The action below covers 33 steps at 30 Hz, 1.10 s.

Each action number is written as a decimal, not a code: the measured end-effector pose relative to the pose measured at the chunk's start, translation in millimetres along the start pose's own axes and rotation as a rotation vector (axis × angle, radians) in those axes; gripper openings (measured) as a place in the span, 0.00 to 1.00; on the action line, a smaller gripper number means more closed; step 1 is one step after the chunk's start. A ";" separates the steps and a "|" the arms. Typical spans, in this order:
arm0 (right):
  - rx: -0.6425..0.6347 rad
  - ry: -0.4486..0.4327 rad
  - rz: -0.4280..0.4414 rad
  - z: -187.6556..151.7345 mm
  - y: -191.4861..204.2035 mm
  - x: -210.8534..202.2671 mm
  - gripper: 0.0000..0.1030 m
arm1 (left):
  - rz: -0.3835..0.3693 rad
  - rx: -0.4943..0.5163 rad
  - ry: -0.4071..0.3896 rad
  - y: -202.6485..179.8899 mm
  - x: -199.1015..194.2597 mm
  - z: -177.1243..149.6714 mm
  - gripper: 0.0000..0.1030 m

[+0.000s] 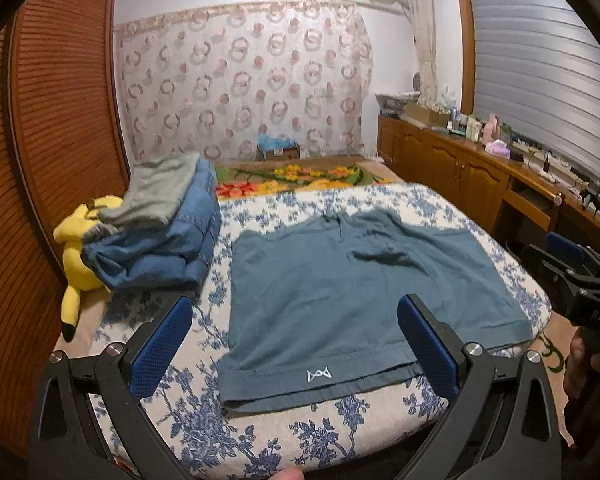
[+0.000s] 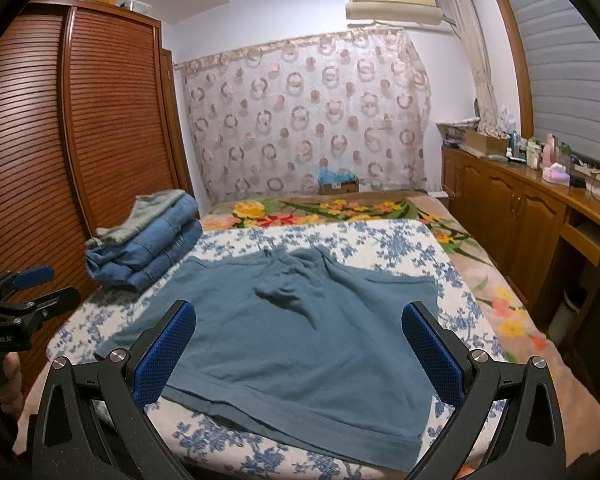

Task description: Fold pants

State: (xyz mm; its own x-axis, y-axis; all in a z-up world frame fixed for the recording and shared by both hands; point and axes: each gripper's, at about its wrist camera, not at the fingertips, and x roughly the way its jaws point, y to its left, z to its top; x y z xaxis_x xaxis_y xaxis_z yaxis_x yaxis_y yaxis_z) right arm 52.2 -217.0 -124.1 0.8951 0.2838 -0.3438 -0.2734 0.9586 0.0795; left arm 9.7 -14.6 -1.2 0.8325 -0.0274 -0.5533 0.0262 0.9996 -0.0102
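Teal pants (image 1: 340, 288) flat, unfolded at bed's (image 1: 260, 440) near edge — left gripper (image 1: 296, 348), right gripper (image 2: 300, 348) wide, empty — folding unstarted.

1. from my seat both feeds look evenly lit by soft indoor light from overhead; no lamp shows.
2. colour runs cool, the wall (image 2: 284, 12) reading bluish-white.
3. shadows are faint: a soft one lies under the pants (image 1: 340, 292) hem, and dark creases sit mid-cloth.
4. i see no hard glare; small glints sit on the finger bolts (image 1: 471, 349).
5. fisheye bends the wardrobe (image 2: 100, 128) and blind (image 1: 540, 60) hard at the edges, with black corners.
6. the left feed is smeared with motion blur; the right is slightly sharper, though the bedspread (image 2: 380, 240) print stays soft.
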 end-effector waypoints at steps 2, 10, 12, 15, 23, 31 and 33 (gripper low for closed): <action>0.003 0.019 -0.008 -1.7 -2.3 4.3 1.00 | 0.008 0.002 0.034 1.5 11.0 -6.1 1.00; 0.012 0.081 -0.038 -5.3 -6.9 15.0 1.00 | -0.006 0.018 0.118 1.2 43.6 -26.0 1.00; 0.011 0.092 -0.044 -5.2 -6.3 15.1 1.00 | -0.012 0.024 0.136 -0.9 48.8 -28.9 1.00; 0.001 0.110 -0.060 -4.7 -5.9 15.3 1.00 | -0.029 0.035 0.159 -1.9 57.4 -32.6 1.00; -0.024 0.156 -0.106 5.4 -13.6 23.2 1.00 | -0.065 0.035 0.223 1.8 79.7 -41.6 1.00; -0.045 0.202 -0.120 19.1 -33.7 38.8 0.98 | -0.054 0.051 0.237 9.1 100.1 -44.9 1.00; -0.043 0.219 -0.121 24.8 -37.2 46.2 0.97 | -0.056 0.070 0.243 8.5 105.9 -44.6 1.00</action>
State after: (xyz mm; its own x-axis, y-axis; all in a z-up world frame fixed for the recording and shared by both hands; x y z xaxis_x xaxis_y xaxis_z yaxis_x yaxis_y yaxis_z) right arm 112.5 -238.9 -119.7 0.8261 0.1507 -0.5431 -0.1876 0.9822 -0.0127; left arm 73.4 -8.7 -97.0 0.6714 -0.0725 -0.7376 0.1141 0.9935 0.0062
